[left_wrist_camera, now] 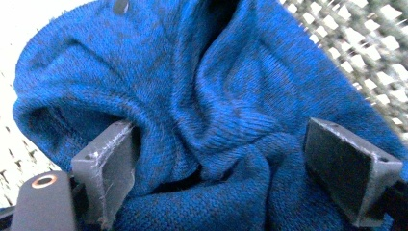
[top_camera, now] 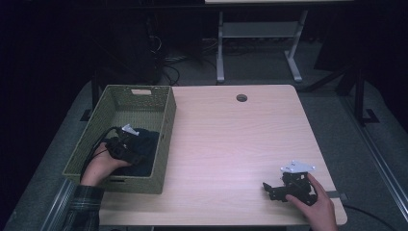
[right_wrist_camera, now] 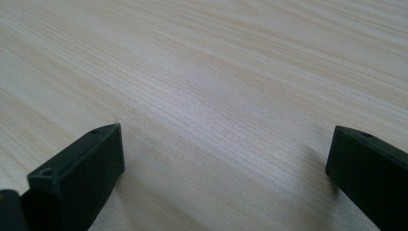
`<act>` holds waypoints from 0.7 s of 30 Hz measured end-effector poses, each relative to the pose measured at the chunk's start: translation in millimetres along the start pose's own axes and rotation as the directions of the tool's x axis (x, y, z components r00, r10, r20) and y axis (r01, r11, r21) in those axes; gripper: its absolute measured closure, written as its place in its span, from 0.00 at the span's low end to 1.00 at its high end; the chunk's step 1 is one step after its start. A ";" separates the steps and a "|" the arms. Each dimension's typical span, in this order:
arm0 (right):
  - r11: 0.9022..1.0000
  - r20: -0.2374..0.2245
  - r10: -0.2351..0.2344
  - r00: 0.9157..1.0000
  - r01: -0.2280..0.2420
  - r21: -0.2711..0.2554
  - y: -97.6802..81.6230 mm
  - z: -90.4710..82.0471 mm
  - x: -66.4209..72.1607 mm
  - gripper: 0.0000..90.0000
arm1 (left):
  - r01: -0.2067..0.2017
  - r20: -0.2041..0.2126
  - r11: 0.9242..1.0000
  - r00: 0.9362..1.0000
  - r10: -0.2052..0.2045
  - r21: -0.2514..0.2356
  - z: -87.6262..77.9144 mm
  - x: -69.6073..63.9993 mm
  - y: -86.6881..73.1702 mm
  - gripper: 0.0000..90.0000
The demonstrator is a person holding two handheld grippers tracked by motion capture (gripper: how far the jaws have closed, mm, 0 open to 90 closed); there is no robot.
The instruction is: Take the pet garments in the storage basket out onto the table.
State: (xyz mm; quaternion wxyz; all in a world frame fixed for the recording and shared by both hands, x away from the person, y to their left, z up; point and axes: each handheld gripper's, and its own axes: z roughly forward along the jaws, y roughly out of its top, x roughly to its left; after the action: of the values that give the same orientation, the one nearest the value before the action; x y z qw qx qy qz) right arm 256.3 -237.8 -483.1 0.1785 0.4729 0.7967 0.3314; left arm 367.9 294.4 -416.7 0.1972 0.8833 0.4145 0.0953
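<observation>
A light wooden table (top_camera: 231, 144) carries a green woven basket (top_camera: 166, 130) along its left edge, and a dark blue knitted cloth (top_camera: 146, 147) lies bunched in the near end of that basket. From the high view, the left hand (top_camera: 98, 166) reaches over the basket's near left wall and holds the left gripper (top_camera: 126, 150) down inside, right against the cloth. In the left gripper view the jaws of this gripper (left_wrist_camera: 231, 168) stand wide apart, one at each side of the frame, with crumpled folds of the blue cloth (left_wrist_camera: 207, 96) swelling up between them; the fabric touches the inner face of the left jaw, while whether it presses on the right jaw cannot be told. The basket's open weave (left_wrist_camera: 365, 53) shows behind the cloth at the upper right. Well apart from the basket, near the table's front right corner, the right hand (top_camera: 317, 204) rests the right gripper (top_camera: 269, 188) on the bare wood, its jaws pointing left toward the table's middle. In the right gripper view that gripper (right_wrist_camera: 226, 159) is also spread wide, with nothing but pale wood grain (right_wrist_camera: 216, 72) between and beyond the jaws. A round cable hole (top_camera: 241, 98) sits near the table's far edge.
</observation>
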 end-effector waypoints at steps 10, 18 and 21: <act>1.000 0.000 0.000 1.000 0.000 0.000 0.0 0.0 0.0 0.00 | 0.006 -0.012 0.996 1.000 -0.005 0.089 10.1 -1.0 1.4 0.25; 1.000 0.000 0.000 1.000 0.000 0.000 0.0 0.0 0.0 0.00 | 0.006 0.001 0.995 1.000 -0.006 0.095 5.4 -1.0 2.7 0.60; 1.000 0.000 0.000 1.000 0.000 0.000 0.0 0.0 0.0 0.00 | 0.027 0.006 0.996 1.000 -0.028 0.084 2.5 -0.3 3.3 0.67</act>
State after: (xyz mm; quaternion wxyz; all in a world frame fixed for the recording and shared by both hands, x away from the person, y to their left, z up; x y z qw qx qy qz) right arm 256.3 -237.8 -483.1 0.1785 0.4729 0.7966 0.3315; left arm 370.8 291.6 -417.6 0.1627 0.8854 0.4294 0.0721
